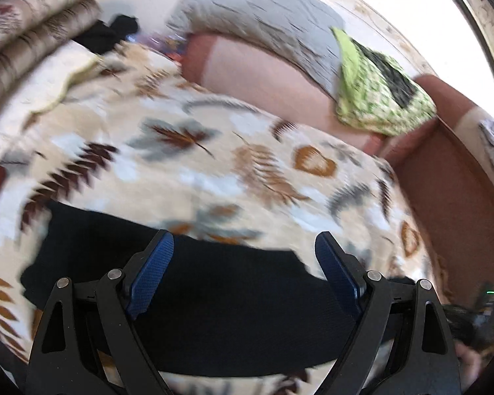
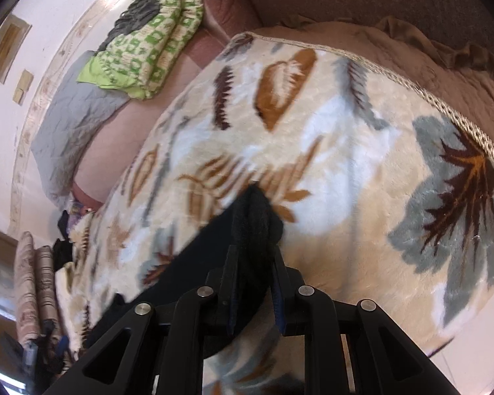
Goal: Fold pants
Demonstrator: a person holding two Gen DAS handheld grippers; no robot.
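The black pants [image 1: 214,299] lie across a cream leaf-patterned blanket [image 1: 214,151] on a bed. My left gripper [image 1: 243,247] is open, its blue-padded fingers [image 1: 154,270] spread wide just above the pants, holding nothing. In the right wrist view my right gripper [image 2: 252,256] is shut on a bunched end of the pants [image 2: 252,220], which trail down and to the left over the blanket [image 2: 329,164]. The left wrist view is motion-blurred.
A green patterned folded cloth [image 1: 378,92] and a grey quilt [image 1: 266,23] lie on the reddish-brown sofa back [image 1: 451,191]; the cloth also shows in the right wrist view [image 2: 148,39]. Rolled patterned bedding [image 1: 33,29] is at the left, dark clothes [image 1: 112,33] beside it.
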